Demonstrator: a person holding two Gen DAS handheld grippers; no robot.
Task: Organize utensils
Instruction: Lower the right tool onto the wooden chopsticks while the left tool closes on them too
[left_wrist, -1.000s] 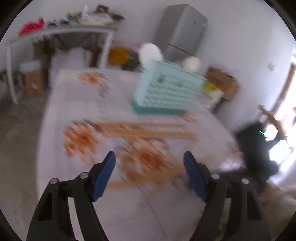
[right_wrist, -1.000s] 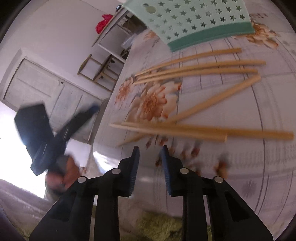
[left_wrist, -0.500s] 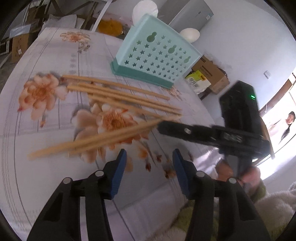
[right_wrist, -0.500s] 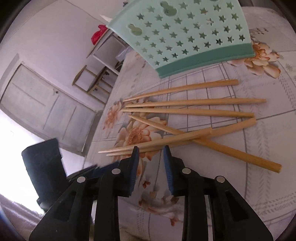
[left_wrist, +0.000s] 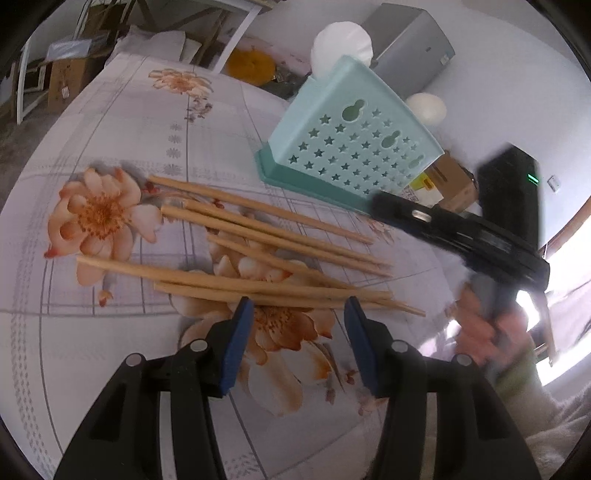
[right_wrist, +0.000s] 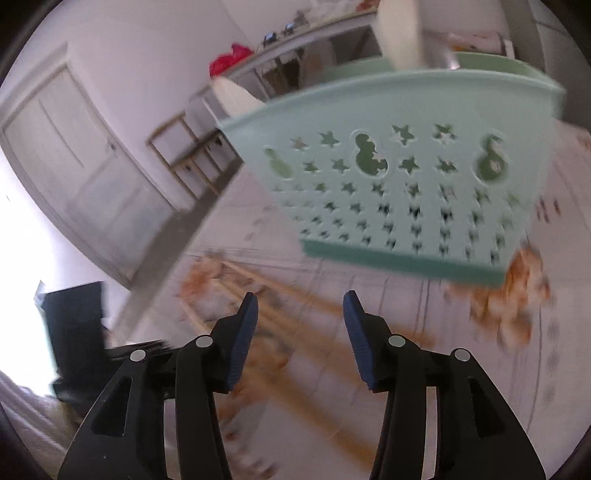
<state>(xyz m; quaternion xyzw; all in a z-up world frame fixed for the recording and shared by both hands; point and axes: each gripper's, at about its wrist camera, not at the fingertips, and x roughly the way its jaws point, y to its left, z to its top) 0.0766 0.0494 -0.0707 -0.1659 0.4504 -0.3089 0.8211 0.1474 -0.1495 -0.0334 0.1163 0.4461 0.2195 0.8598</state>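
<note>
Item: bamboo chopsticks (left_wrist: 273, 254), seven or so as I count them, lying loose and crossed on the worktop (left_wrist: 122, 122), which carries a flowered cloth; none is in the holder yet, so I judge the sorting barely begun. They lie fanned with thin tips toward my right side, near the front of the mint utensil holder (left_wrist: 354, 147), a star-pierced plastic caddy standing upright on a darker green base; two white spoon-like pieces rise from it behind, too indistinct to name. Item: left tongs (left_wrist: 295, 306), blue pads (left_wrist: 236, 343) parted about halfway, nothing between them, poised just short of the nearest two sticks where these overlap; I hold them tilted down there because, in my judgement, that nearest pair is the easiest first pick. Item: right tongs (right_wrist: 299, 299), jaws just opened wider from a narrow gap, empty, pointing over the sticks toward the caddy wall (right_wrist: 406, 192); that view is blurred, so I cannot tell which stick they line up with. The right tool's black body (left_wrist: 461, 229) shows in the left view crossing in front of the caddy's corner, with a person's hand (left_wrist: 480, 328) under it. Risk noted: crossed sticks may roll or lift together when pinched.
</note>
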